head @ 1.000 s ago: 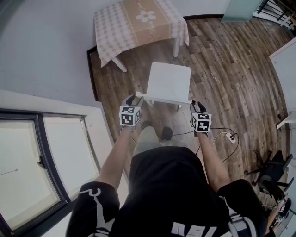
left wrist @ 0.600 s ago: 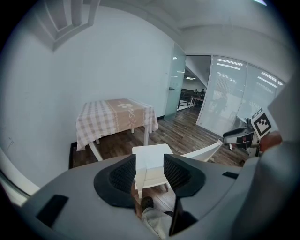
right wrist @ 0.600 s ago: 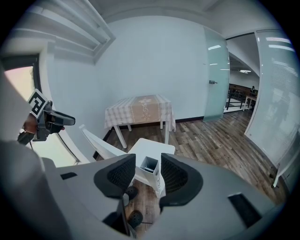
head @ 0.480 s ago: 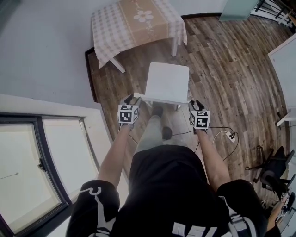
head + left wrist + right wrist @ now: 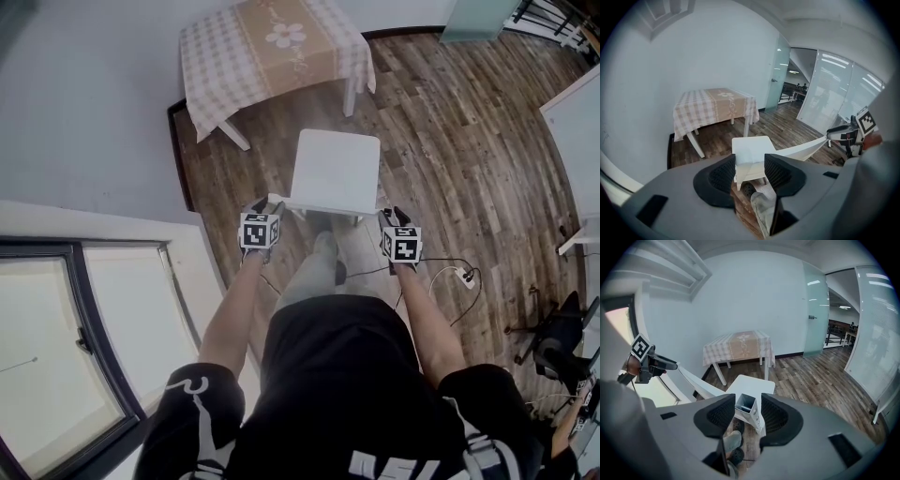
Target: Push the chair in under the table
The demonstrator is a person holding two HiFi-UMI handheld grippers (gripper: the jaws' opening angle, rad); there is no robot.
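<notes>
the chair (image 5: 336, 169) stands well apart from the desk (image 5: 216, 56). the left gripper (image 5: 266, 202) and right gripper (image 5: 394, 215) each sit around a top corner of its back, likely to push it straight. both pairs of fingers (image 5: 723, 174) are apart; the left have just been opening.

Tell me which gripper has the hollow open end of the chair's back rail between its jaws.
The right gripper: the chair's hollow rail end sits between its jaws. The left gripper's jaws, just opened wider, flank the other corner, no opening showing.

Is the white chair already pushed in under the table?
No, the white chair stands apart from the table, with bare wooden floor between them.
</notes>
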